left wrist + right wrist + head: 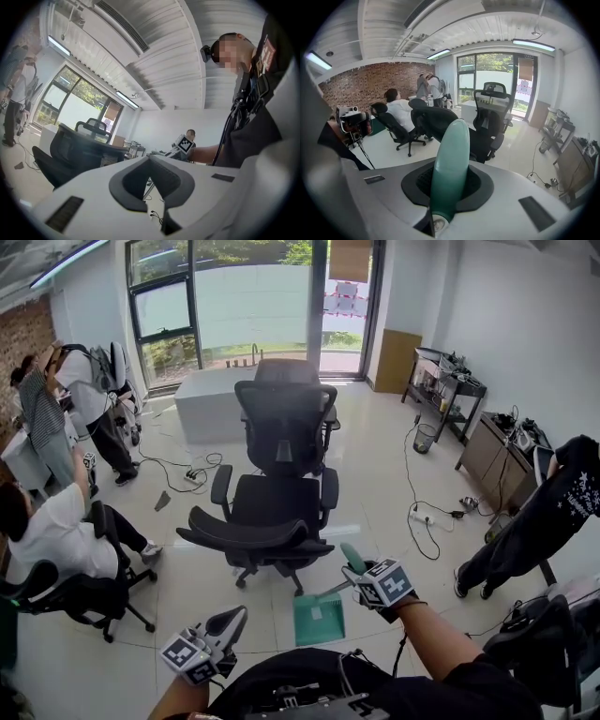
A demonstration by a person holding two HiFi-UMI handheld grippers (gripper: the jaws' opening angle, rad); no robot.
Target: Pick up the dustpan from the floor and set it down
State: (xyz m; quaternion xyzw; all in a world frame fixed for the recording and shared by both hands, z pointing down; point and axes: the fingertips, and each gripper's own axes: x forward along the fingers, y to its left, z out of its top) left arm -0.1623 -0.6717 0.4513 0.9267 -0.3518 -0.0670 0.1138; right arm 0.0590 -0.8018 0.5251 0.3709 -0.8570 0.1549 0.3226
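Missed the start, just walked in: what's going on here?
Someone is working with a claw in each hand. The right claw is shut on the teal handle of a dustpan, whose pan sits low in front of a black office chair. Whether it has cleared the floor is hard to tell. The left claw is closed on nothing, off to the side.

Teal, perhaps green, dustpan (319, 620); black chair (281, 427)
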